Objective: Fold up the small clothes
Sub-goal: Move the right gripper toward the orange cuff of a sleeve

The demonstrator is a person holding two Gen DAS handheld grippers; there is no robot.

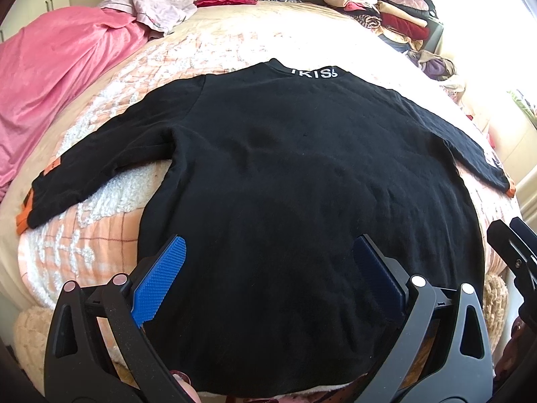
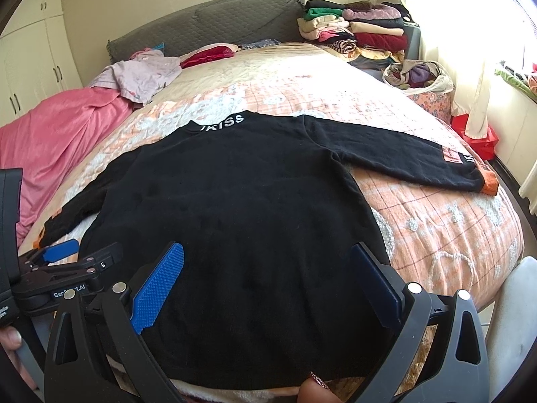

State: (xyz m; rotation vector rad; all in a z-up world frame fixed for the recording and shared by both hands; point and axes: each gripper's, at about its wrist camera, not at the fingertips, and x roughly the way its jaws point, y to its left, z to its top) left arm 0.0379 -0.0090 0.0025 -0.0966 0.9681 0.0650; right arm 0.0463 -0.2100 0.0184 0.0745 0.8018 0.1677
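Both my left gripper (image 1: pixel 268 265) and right gripper (image 2: pixel 266 268) are hovering wide-jawed, holding nothing, over the black sweater (image 1: pixel 285 168), its collar lying at twelve o'clock.

Sweater (image 1: pixel 302 174) hem behind claw frames

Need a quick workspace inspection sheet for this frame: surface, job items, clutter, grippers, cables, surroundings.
Surface: bed with peach checked quilt.
Job's things: black sweater spread flat, both sleeves out, orange cuffs, neck away from cameras.
Clutter: pink blanket, crumpled lilac garment, stacked folded clothes, bag of clothes.
Grippers: left gripper open above the hem; right gripper open, same.
Cables: nothing seen.
Surroundings: grey headboard, wardrobe, bright curtained window.
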